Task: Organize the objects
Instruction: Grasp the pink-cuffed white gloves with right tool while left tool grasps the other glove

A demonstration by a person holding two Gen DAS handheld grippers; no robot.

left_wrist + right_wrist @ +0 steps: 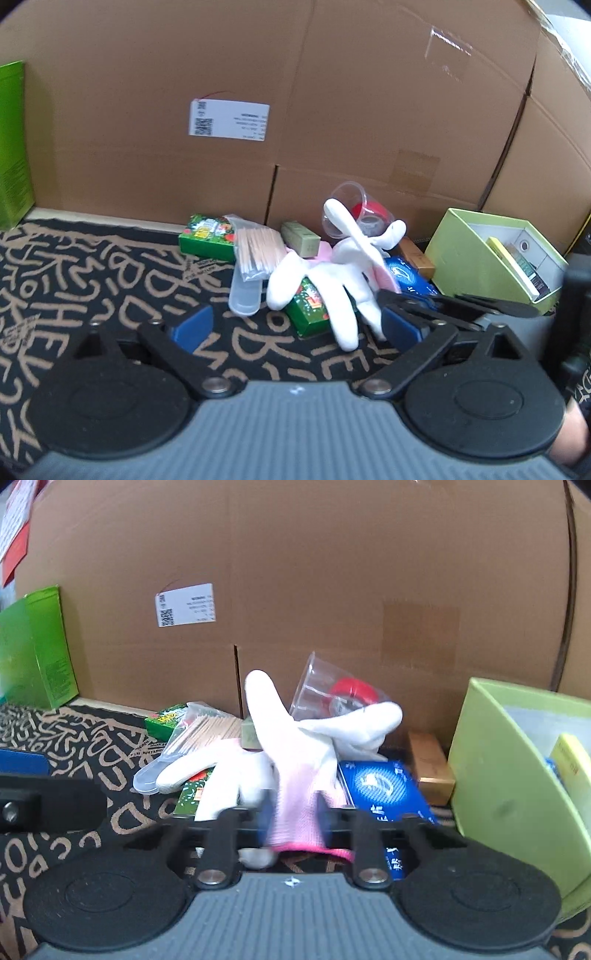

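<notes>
The right gripper (pixel 293 814) has its fingers closed on the cuff end of a white glove (pixel 291 746), pinching the pink-edged knit while the glove's digits splay upward and to the sides. The left gripper (pixel 297 325) hangs with its fingers wide apart and holds nothing; the glove's tips dangle just in front of its right blue pad.

The glove sits above a heap of clutter on the patterned desk (pixel 92 266): a green carton (pixel 308 306) under it, a bag of wooden sticks (pixel 256 249), a clear cup (pixel 341 206) tipped over a red tape roll (pixel 369 212), and a blue packet (pixel 380 790). A lime-green organizer box (pixel 506 775) stands to the right, already holding a few items.

The step in hand looks like lifting the glove clear and carrying it to its place — probably that box. To do it well, raise it straight up first so the limp digits do not drag the carton or cup along, and keep the pinch firm, since knit fabric slips easily.
</notes>
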